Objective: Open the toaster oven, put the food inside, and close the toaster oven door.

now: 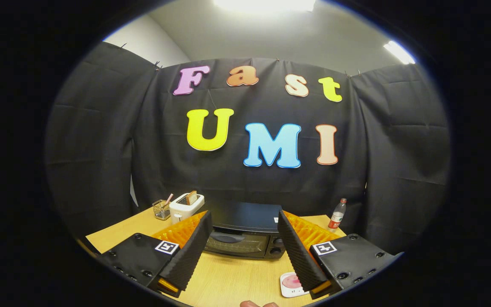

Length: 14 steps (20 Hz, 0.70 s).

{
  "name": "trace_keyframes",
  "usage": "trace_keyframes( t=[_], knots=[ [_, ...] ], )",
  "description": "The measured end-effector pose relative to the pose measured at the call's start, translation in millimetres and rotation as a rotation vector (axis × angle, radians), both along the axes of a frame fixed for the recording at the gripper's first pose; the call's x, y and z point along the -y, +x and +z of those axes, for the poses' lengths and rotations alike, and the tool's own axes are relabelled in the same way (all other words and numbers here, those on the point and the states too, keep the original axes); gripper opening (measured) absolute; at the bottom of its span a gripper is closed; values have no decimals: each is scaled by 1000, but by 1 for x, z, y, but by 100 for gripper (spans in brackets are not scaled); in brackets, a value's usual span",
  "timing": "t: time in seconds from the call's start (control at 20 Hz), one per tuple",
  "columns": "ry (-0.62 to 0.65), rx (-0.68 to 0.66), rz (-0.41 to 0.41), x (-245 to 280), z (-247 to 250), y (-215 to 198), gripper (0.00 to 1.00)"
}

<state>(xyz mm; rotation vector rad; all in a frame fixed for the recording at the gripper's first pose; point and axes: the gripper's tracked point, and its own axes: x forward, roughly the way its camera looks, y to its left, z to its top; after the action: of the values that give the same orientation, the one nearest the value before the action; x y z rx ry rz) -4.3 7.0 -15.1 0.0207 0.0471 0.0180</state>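
Just beyond spread gripper (244, 228), shut-looking toaster oven (245, 234)

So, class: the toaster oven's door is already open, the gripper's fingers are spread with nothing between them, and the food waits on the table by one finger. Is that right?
Not quite. The gripper view shows the toaster oven with its door closed, just beyond the fingers. The rest holds: the gripper is open and empty, and the food lies on the table by one finger.

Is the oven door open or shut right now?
Shut: the oven door stands flush against its front, beyond the open gripper, whose fingers hold nothing.
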Motion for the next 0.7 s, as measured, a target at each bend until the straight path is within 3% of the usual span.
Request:
trace_keyframes(
  t=[0.4,0.7],
  knots=[
    [2,-59,-15,-8,-18,18,98],
    [13,-155,-46,-5,-50,62,98]
  ],
)
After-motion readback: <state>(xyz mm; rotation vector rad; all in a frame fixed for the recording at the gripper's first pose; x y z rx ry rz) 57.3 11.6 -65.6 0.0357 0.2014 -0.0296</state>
